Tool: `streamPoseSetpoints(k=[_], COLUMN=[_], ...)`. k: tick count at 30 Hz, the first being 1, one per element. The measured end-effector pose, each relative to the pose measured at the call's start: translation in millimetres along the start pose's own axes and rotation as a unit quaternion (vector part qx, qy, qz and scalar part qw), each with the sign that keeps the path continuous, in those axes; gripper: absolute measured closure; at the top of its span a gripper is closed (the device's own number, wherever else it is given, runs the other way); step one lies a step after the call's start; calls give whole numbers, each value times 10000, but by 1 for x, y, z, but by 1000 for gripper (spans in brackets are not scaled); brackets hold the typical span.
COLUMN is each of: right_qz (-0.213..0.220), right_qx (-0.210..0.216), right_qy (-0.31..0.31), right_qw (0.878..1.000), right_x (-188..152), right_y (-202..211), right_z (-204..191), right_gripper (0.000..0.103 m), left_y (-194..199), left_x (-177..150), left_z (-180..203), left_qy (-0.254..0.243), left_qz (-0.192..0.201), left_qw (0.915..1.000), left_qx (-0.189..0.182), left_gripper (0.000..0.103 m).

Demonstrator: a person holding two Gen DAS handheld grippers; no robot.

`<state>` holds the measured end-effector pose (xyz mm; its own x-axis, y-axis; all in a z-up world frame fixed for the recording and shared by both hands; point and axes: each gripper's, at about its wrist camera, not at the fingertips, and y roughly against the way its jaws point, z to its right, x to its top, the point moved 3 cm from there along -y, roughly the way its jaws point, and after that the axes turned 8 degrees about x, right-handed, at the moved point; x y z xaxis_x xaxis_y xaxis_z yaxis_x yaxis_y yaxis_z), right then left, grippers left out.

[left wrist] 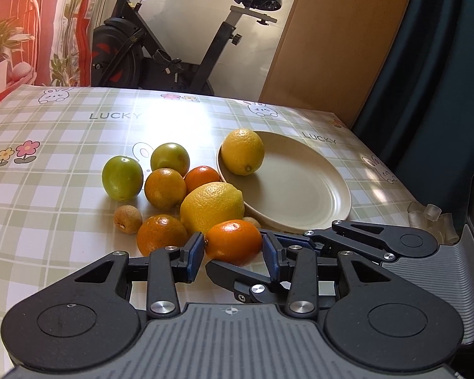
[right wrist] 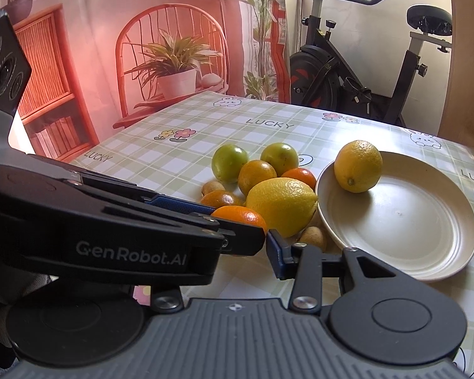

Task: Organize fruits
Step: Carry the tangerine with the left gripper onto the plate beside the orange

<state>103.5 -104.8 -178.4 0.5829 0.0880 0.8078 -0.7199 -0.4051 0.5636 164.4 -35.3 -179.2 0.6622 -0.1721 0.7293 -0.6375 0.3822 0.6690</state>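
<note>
A cream plate holds one lemon at its far left rim. Left of the plate lies a pile: a big lemon, two green fruits, several oranges and small brown fruits. My left gripper has its blue pads on both sides of the nearest orange on the table. The right gripper crosses just in front of the left one; in its own view its left finger is hidden behind the left gripper, and its right pad shows.
The table has a green checked cloth with "LUCKY" prints. An exercise bike stands behind the far edge. A wooden panel and dark curtain are at the right. A clear plastic piece lies by the table's right edge.
</note>
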Motion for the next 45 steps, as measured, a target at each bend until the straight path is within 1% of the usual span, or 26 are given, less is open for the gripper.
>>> streamPoseSetpoints(k=[6,12,18,22,28,34,45], right_qz=[212,488,659,745,703,576,436], right_qx=[-102,-292,-503,-600,-668,-588,-376], right_qy=[-141,-397,-664,-854,-939,-836,-953], right_qw=[9996,9976,9943,9917,9908,9931,9938], right_x=[5,13,16,17,19,20,20], right_y=[13,29,40,45,38,16,-12], right_z=[9,28,52,71,90,98,110], right_gripper=[60,60,60,60,60,60,60], left_y=[2,-4,-24,-39,-62,-82,-99], left_x=[16,30,47,55,61,67,66], left_z=[20,43,62,71,69,55,48], left_qy=[-227,-530,-689,-814,-773,-674,-753], left_qz=[110,175,37,-23,-212,-399,-491], left_qw=[9997,9983,9968,9957,9962,9968,9959], left_qx=[-55,-181,-415,-430,-326,-136,138], left_gripper=[60,60,59,59,59,59,59])
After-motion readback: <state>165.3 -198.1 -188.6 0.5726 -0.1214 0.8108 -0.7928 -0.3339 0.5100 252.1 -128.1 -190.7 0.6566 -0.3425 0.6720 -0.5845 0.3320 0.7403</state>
